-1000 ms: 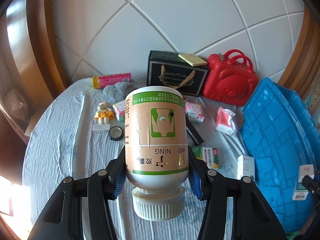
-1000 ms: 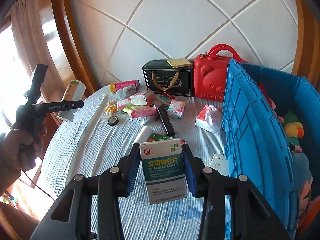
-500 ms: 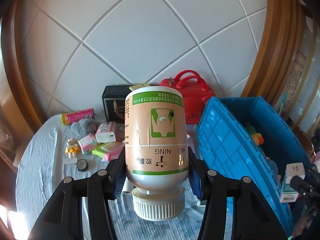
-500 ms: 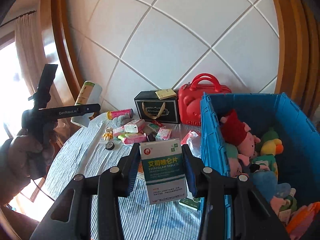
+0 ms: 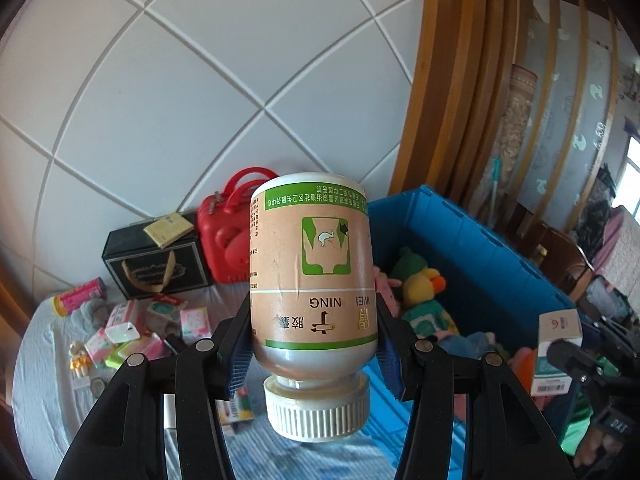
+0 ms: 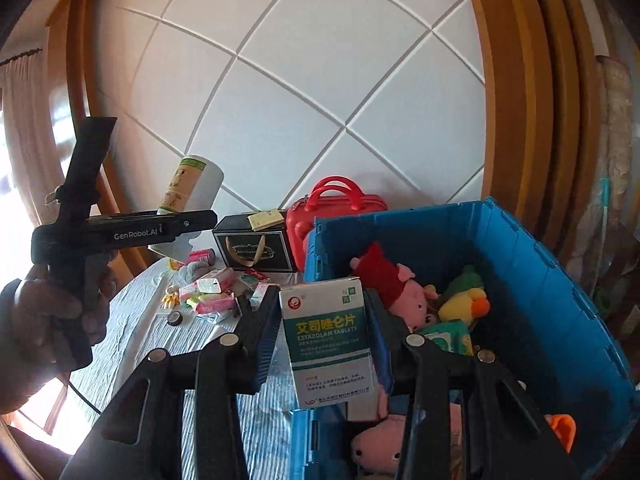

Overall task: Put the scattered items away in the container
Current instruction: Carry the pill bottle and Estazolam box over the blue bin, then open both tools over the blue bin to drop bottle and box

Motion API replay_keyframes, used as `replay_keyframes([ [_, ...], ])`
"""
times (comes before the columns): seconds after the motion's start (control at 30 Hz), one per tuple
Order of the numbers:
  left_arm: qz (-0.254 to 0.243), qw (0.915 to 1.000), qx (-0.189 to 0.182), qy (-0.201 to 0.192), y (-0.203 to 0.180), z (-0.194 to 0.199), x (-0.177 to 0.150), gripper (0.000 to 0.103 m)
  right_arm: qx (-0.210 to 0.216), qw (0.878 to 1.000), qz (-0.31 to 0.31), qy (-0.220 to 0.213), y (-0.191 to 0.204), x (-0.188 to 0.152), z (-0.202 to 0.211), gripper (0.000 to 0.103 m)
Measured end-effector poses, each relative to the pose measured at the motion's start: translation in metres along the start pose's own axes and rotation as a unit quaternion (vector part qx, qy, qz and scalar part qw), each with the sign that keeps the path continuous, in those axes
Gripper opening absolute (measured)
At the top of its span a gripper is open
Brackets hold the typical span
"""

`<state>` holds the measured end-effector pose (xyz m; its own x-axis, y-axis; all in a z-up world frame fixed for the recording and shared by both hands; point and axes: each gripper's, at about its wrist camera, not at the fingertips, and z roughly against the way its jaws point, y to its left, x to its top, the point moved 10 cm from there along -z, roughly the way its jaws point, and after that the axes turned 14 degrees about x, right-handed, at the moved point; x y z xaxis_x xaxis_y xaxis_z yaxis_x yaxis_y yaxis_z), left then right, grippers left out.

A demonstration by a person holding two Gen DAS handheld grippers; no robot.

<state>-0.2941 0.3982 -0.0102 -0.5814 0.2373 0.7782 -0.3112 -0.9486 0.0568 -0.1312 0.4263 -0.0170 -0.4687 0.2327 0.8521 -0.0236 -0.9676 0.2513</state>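
Both grippers have swung from over the cluttered desk (image 5: 48, 364) toward the blue crate (image 6: 560, 300), which a second ago sat at the frame edge and now fills the 3 o'clock side of each view. The left gripper (image 5: 316, 344) stays clamped on the upside-down pill bottle (image 5: 314, 280), its white cap nearest the camera. The right gripper (image 6: 320, 344) keeps gripping the Estazolam tablet box (image 6: 330, 344), above the crate's near wall, with plush toys (image 6: 460, 304) inside.
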Motion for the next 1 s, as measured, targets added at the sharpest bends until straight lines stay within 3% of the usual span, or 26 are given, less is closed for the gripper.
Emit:
replay_keyframes([
  [0.13,-0.021,0.9992,-0.035,-0.002,-0.048,-0.004,0.014,0.052,-0.036,0.999,-0.018,0.004,-0.033,-0.003,0.016,0.04],
  [0.47,-0.059,0.9955,-0.074,-0.008,-0.136,-0.023,0.046,0.052,-0.093,0.994,-0.053,0.016,-0.097,-0.01,0.035,0.04],
  [0.9,-0.081,0.9931,-0.085,-0.004,-0.187,-0.036,0.052,0.052,-0.135,0.988,-0.075,0.009,-0.145,-0.017,0.051,0.04],
  [0.93,-0.075,0.994,-0.079,-0.008,-0.186,-0.036,0.055,0.055,-0.145,0.986,-0.077,0.0,-0.149,-0.014,0.055,0.041],
  [0.97,-0.069,0.9953,-0.067,-0.012,-0.184,-0.037,0.058,0.077,-0.156,0.985,-0.081,-0.006,-0.155,-0.012,0.058,0.042],
  [1.0,-0.063,0.9962,-0.058,-0.014,-0.18,-0.037,0.06,0.1,-0.165,0.983,-0.085,-0.011,-0.16,-0.011,0.061,0.056],
])
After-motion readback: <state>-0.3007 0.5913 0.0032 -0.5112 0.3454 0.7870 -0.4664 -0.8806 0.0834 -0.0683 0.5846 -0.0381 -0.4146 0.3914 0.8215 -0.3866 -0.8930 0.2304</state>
